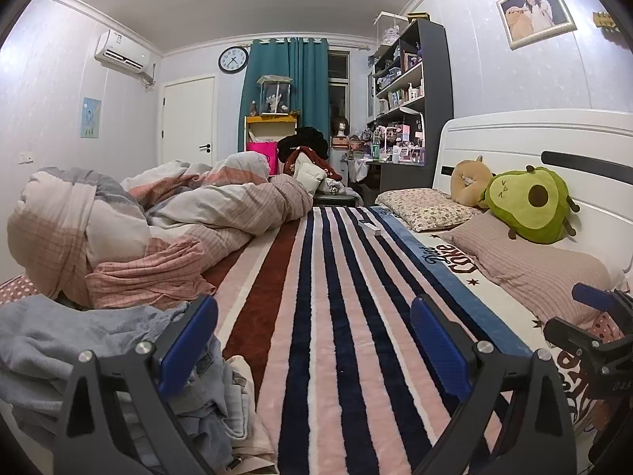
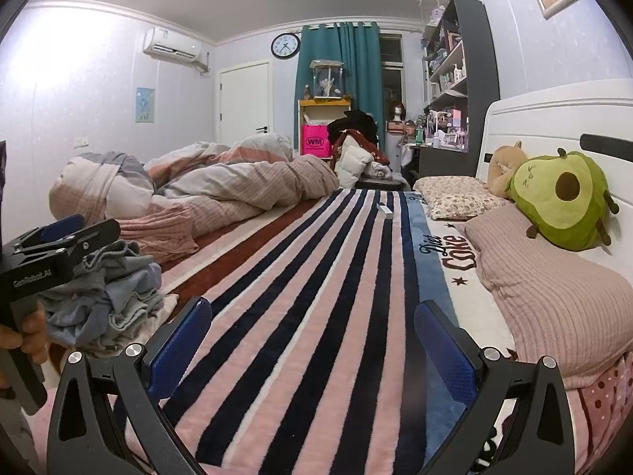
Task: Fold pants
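A crumpled heap of pale blue-grey pants (image 1: 99, 340) lies on the striped blanket (image 1: 336, 336) at the near left; it also shows in the right wrist view (image 2: 114, 297). My left gripper (image 1: 314, 336) is open and empty, its left finger (image 1: 186, 344) right beside the heap. My right gripper (image 2: 312, 340) is open and empty over the blanket (image 2: 316, 297), to the right of the heap. The left gripper shows from the side in the right wrist view (image 2: 67, 233), above the heap. The right gripper shows at the right edge of the left wrist view (image 1: 593, 316).
A bunched pink and grey duvet (image 1: 150, 233) lies behind the heap. Pillows (image 1: 538, 265) and an avocado plush (image 1: 530, 202) line the white headboard on the right. A small white box (image 2: 384, 210) lies far up the blanket. Shelves and a laden chair stand beyond the bed.
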Available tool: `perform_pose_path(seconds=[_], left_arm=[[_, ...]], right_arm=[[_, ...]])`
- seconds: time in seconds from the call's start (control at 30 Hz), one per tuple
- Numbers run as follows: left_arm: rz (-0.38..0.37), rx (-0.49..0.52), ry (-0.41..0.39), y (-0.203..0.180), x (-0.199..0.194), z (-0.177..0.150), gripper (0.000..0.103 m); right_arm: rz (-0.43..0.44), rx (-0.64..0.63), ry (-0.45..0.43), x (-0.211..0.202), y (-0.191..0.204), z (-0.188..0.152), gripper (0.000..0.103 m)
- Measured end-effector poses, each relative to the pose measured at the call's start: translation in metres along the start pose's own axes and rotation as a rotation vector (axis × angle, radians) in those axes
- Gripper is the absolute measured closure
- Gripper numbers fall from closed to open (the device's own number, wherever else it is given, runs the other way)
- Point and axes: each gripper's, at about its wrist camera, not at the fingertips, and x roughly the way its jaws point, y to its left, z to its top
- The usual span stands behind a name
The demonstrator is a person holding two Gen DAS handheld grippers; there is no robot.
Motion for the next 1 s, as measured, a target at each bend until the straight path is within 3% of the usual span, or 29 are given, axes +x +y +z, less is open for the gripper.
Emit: perform_pose_path(seconds=[1.0], left_arm=[[-0.013,0.014,0.001,-0.0027,0.0060,0.0043,0.006]], right_arm=[[-0.004,-0.005,0.000,0.0001,0.0038,0.0020,0.001]])
